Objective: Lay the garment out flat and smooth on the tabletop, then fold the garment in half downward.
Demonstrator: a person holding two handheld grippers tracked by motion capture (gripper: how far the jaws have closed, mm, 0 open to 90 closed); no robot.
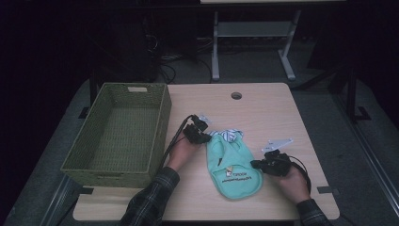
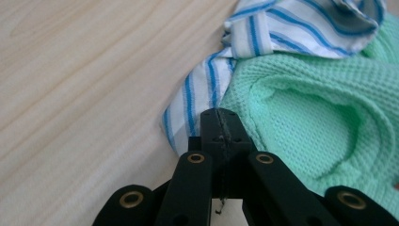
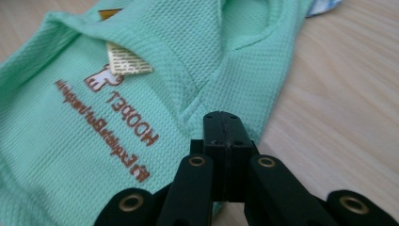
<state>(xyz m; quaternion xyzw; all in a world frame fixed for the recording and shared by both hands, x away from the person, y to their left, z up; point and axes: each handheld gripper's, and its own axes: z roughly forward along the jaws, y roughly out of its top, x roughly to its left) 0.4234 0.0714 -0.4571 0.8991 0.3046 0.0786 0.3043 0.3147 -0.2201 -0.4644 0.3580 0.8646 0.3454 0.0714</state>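
A mint-green pet shirt with brown lettering and a paper tag lies flat in the middle of the wooden table. Its blue-and-white striped collar is bunched at the far end. My left gripper is shut, its tip low at the left edge of the collar, where the stripes meet the green knit. My right gripper is also shut, its tip over the shirt's right edge near the lettering. I see no cloth pinched in either pair of jaws.
A woven green basket stands empty at the table's left, close beside my left hand. A round cable hole sits near the far edge. Bare tabletop lies to the right of the shirt and beyond it. A white desk frame stands behind.
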